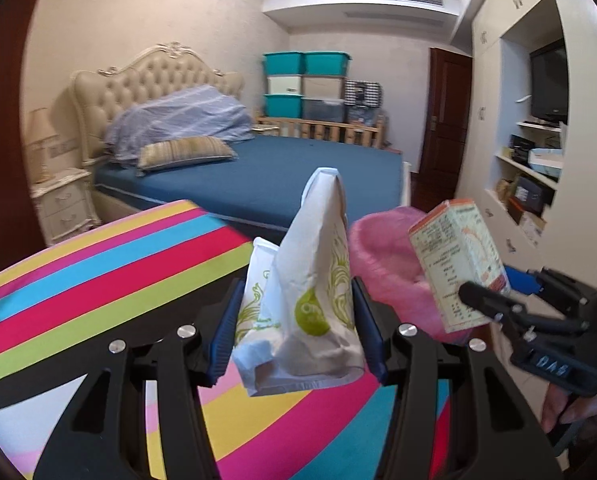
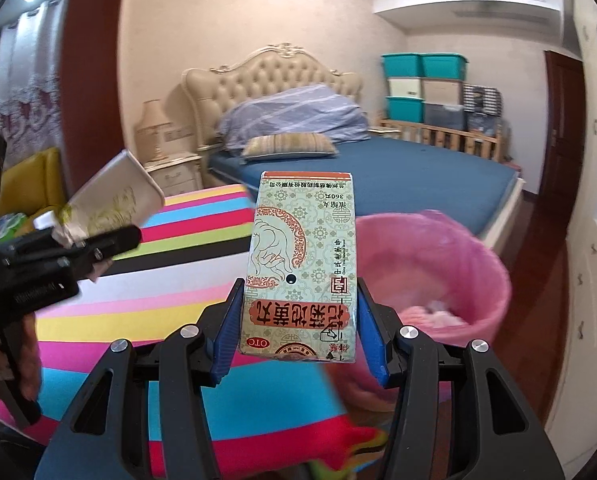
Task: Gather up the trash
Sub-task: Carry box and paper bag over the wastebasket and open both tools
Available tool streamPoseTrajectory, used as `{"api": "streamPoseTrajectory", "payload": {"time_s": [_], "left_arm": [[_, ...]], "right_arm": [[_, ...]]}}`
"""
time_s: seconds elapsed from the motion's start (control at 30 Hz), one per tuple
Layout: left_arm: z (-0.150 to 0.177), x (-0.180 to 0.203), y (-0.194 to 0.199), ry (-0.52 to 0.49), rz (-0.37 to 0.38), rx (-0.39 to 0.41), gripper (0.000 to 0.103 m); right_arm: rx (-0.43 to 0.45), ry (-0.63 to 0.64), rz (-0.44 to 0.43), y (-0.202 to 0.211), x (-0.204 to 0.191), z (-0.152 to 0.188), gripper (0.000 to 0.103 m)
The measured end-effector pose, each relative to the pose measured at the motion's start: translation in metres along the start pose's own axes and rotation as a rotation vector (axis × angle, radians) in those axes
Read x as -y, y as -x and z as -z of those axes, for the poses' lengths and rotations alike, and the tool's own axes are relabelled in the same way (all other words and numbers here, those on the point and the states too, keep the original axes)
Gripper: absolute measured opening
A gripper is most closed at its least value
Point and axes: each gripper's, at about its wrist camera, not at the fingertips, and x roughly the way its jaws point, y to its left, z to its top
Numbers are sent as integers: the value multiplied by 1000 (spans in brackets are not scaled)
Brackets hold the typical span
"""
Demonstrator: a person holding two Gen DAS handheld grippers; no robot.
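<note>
Bedroom: a bed (image 1: 282, 172) with blue sheet stands behind a rainbow-striped surface (image 1: 98, 272).

Left wrist view: the left gripper (image 1: 296, 330) has its blue pads clamped on a crumpled white paper bag (image 1: 310, 280), held above the striped surface. A pink-lined bin (image 1: 382, 264) sits just beyond, right of the bag.

Right wrist view: the right gripper (image 2: 298, 334) is clamped on a green-patterned medicine box (image 2: 302, 264), upright. The bin (image 2: 450, 264) lies near, to its right.
</note>
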Motion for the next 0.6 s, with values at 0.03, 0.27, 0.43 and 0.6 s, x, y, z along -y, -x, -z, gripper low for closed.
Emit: {"api": "streamPoseTrajectory", "payload": {"time_s": [0.03,0.27,0.43,0.6], "left_arm": [[-7,7,-10,3,26,-8,51],[-46,49,-72,-21,117,-20,52],[-68,81,-125,-18,169,-51,53],[-93,98,-164,34,199,-42,85]], "right_arm": [[-1,-3,14,-3,10,0,50],[-2,-23,106,-26,75,-8,50],[-28,-63,121,-51,107,-9,51],[-33,-50,108,-69,119,-8,66]]}}
